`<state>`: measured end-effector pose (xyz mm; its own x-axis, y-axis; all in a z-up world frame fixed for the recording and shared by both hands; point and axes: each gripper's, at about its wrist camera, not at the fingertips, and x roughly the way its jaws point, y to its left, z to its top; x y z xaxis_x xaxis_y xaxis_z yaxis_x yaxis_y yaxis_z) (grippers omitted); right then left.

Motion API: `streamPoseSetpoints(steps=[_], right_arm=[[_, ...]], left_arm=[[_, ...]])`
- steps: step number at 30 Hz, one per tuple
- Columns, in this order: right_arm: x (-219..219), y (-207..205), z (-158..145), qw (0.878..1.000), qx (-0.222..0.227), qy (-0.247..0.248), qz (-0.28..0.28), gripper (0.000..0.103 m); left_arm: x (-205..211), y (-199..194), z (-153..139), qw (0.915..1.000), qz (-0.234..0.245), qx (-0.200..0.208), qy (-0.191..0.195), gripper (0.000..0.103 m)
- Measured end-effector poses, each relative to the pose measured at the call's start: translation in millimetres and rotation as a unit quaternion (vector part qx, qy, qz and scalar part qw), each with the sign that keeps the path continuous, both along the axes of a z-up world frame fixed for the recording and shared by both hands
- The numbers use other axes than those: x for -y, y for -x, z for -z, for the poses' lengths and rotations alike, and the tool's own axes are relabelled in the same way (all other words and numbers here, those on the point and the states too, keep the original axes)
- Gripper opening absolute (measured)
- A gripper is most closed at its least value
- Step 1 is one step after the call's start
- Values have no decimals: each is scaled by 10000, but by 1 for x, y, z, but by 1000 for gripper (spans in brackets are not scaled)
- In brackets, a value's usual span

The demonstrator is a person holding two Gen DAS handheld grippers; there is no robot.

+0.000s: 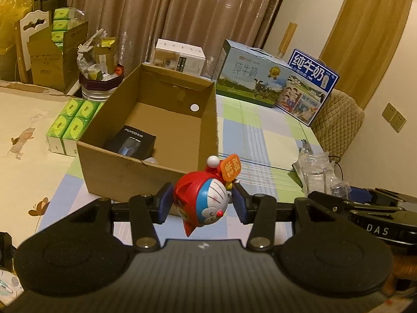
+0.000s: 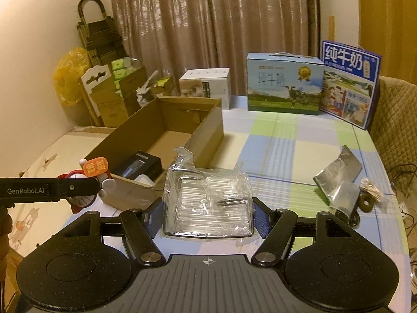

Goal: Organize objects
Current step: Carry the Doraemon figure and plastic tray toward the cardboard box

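My left gripper (image 1: 202, 206) is shut on a red and blue Doraemon toy (image 1: 206, 198) with an orange sign, held above the table just in front of the open cardboard box (image 1: 125, 167). The toy (image 2: 88, 180) and the left gripper arm also show at the left of the right wrist view. A black box (image 1: 133, 142) lies inside the cardboard box. My right gripper (image 2: 208, 217) is shut on a clear plastic package (image 2: 208, 203), held over the table near the cardboard box's (image 2: 206, 135) front corner.
Two milk cartons (image 2: 284, 86) (image 2: 349, 80) and a white box (image 2: 206, 84) stand at the table's far edge. A silver foil pouch (image 2: 338, 180) and a twine bundle (image 2: 370, 195) lie at the right. Green tissue packs (image 1: 70, 122) sit left of the box. The table (image 2: 286, 151) has a checked cloth.
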<state>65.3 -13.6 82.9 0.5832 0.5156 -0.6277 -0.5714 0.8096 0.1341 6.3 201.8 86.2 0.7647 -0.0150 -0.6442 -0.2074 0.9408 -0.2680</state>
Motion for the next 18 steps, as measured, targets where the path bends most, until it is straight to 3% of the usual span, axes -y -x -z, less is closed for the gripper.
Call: streamPoseSetpoints(steps=[18], right_arm=[[-78,-25,-8,9979,205,78,-604,66]], left_arm=[[-53,-28,-10,9987,-291,2,-412,43]])
